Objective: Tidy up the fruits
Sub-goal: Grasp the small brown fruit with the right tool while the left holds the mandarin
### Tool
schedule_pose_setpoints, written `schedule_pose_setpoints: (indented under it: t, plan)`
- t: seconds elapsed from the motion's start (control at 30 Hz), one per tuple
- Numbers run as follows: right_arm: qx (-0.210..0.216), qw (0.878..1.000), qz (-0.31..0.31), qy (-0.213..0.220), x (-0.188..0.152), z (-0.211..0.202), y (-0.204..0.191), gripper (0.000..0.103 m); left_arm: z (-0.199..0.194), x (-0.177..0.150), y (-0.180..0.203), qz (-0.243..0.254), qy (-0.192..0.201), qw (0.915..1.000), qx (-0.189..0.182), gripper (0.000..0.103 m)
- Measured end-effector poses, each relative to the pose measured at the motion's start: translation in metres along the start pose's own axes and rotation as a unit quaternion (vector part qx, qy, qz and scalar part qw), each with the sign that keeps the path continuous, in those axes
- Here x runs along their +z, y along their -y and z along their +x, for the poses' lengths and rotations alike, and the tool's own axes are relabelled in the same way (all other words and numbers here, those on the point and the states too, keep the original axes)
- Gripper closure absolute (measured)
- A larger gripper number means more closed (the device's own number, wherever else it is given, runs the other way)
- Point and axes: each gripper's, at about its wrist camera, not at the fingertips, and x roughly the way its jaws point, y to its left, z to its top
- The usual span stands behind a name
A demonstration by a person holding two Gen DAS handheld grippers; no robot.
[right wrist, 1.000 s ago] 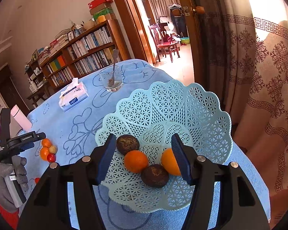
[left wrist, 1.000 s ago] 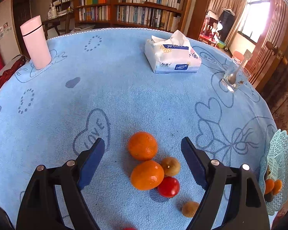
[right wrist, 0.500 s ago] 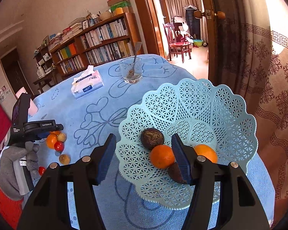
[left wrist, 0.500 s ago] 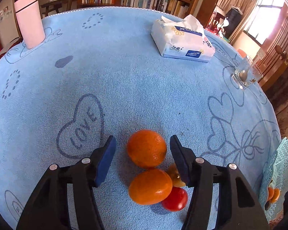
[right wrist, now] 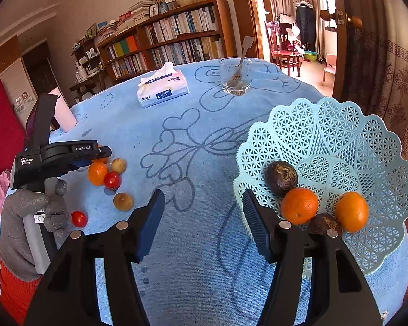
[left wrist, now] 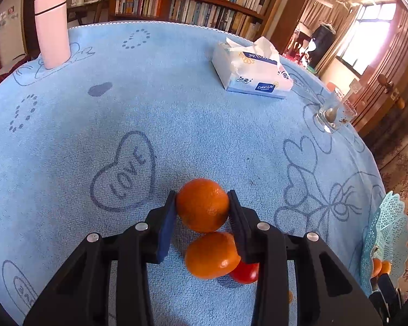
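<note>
My left gripper (left wrist: 201, 203) is shut on an orange (left wrist: 203, 204) that rests on the blue tablecloth. A second orange (left wrist: 211, 255) and a red tomato (left wrist: 246, 273) lie just behind it between my fingers. My right gripper (right wrist: 202, 212) is open and empty above the cloth, left of the light-blue lattice basket (right wrist: 367, 146). The basket holds two oranges (right wrist: 299, 205) (right wrist: 351, 212) and two dark passion fruits (right wrist: 281, 178). In the right wrist view the left gripper (right wrist: 100, 153) sits over the fruit cluster, with a loose brown fruit (right wrist: 123, 201) and a tomato (right wrist: 79, 218) nearby.
A tissue box (left wrist: 251, 72), a glass with a spoon (left wrist: 334, 111) and a pink tumbler (left wrist: 52, 28) stand at the far side of the round table. The basket (left wrist: 386, 239) sits at the table's right edge. A bookshelf and a doorway are behind.
My left gripper moved forward and closed on the far orange. My right gripper swung left, away from above the basket, and stayed open.
</note>
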Motion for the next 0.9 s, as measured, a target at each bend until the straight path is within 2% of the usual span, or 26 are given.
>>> schedule_pose_setpoints:
  t: [0.4,0.83,0.9]
  plan:
    - [0.054,0.996,-0.028,-0.066,-0.001,0.048,-0.044,0.042,-0.044,0.005,-0.004,0.003,0.066,0.9978,0.001,0.066]
    - [0.071,0.99,-0.071,-0.101,-0.001,0.086,-0.087,0.042,-0.054,0.006,-0.01,-0.01,0.08,0.9968,-0.004,0.066]
    - [0.068,0.989,-0.076,-0.103,-0.001,0.091,-0.09,0.046,-0.055,0.006,-0.01,-0.009,0.081,0.9967,-0.007,0.066]
